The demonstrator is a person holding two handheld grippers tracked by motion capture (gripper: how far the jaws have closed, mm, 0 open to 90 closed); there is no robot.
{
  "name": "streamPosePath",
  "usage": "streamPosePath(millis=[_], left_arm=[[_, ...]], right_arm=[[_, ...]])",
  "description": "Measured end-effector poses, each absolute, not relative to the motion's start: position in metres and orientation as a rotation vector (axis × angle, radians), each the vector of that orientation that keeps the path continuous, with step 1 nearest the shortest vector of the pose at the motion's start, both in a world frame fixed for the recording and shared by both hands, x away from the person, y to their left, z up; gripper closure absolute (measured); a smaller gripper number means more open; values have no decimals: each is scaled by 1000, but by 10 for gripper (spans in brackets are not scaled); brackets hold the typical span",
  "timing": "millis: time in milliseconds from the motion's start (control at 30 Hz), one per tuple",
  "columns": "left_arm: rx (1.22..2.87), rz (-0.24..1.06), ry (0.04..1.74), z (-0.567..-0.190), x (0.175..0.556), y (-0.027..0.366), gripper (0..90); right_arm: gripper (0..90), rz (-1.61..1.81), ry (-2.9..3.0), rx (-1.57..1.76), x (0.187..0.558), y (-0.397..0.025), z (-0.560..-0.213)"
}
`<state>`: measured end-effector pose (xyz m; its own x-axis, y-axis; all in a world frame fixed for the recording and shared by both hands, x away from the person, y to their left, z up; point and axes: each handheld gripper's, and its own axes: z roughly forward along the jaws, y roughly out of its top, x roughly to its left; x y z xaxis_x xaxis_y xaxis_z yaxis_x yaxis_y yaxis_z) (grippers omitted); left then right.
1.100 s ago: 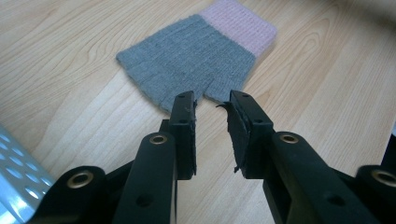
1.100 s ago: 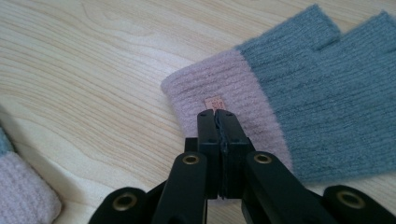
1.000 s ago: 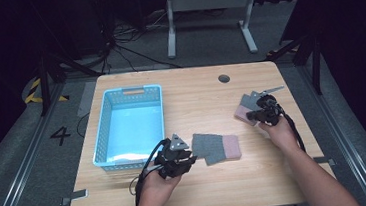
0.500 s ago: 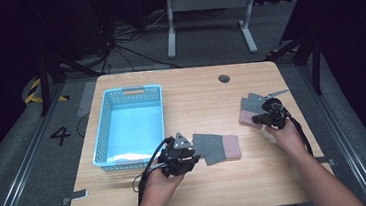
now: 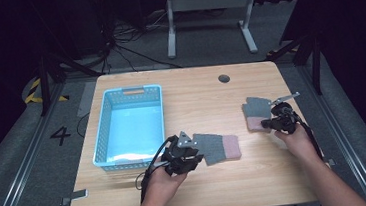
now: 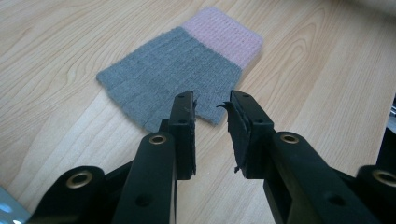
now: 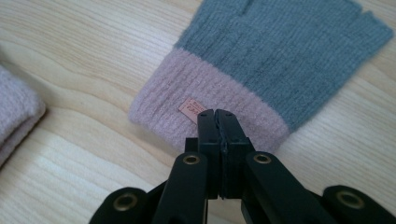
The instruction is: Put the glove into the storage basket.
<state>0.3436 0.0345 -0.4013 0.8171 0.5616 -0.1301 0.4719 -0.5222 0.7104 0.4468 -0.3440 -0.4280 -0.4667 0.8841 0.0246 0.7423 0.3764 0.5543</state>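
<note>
Grey fingerless glove with pink cuff (image 5: 216,148) flat on wooden table (image 5: 195,97), near front centre, just right of blue basket (image 5: 130,125). Left gripper (image 6: 211,112) at its grey edge, jaws parted, holding nothing. Second matching glove (image 7: 261,70) at right, pink cuff pinched between closed jaws of right gripper (image 7: 217,116).

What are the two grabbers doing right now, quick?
Left gripper: open, over the edge of a grey glove, not gripping it.
Right gripper: shut on the pink cuff of the other glove.
</note>
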Motion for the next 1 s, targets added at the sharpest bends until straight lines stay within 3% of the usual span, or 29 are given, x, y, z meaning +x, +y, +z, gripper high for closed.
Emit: streamPosePath(millis=[700, 1000], left_arm=[[2205, 148, 763, -400, 344, 36, 716], [2195, 148, 767, -399, 343, 38, 711]], right_arm=[[893, 738, 2357, 1481, 426, -369, -425], [856, 813, 2305, 1495, 421, -363, -399]])
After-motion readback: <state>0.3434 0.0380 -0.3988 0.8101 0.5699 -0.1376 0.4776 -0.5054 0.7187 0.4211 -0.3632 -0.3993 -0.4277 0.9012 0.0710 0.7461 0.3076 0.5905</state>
